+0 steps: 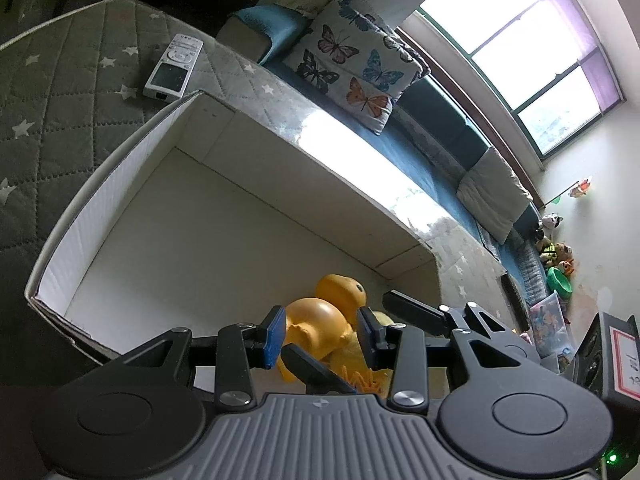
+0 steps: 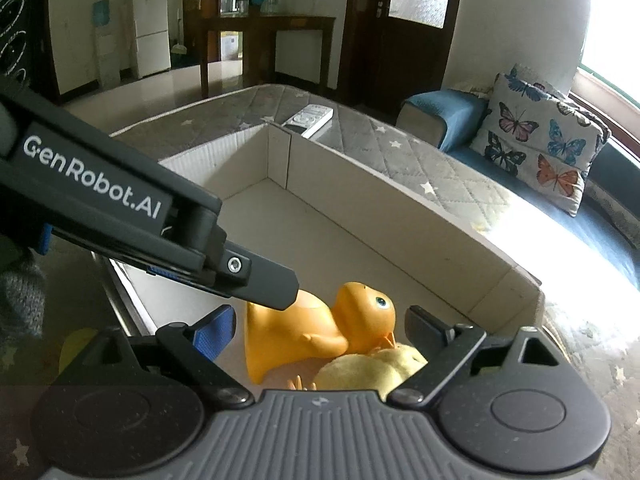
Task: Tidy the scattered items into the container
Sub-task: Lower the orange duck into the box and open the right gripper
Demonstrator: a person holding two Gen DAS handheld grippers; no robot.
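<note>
An orange rubber duck (image 1: 320, 320) lies on its side in the near end of a white cardboard box (image 1: 240, 216). My left gripper (image 1: 320, 334) has its blue pads on either side of the duck's body, close to it; I cannot tell if they press it. In the right wrist view the duck (image 2: 316, 328) lies beside a yellow plush chick (image 2: 372, 372) in the box (image 2: 400, 216). My right gripper (image 2: 316, 332) is open just above them. The left gripper's body (image 2: 120, 208) crosses that view from the left, its tip over the duck.
The box stands on a grey quilted mattress with stars (image 1: 60, 100). A white remote control (image 1: 173, 67) lies on it beyond the box's far corner. A butterfly pillow (image 1: 352, 60) rests on a blue sofa (image 1: 440, 120) behind. Toys lie at far right.
</note>
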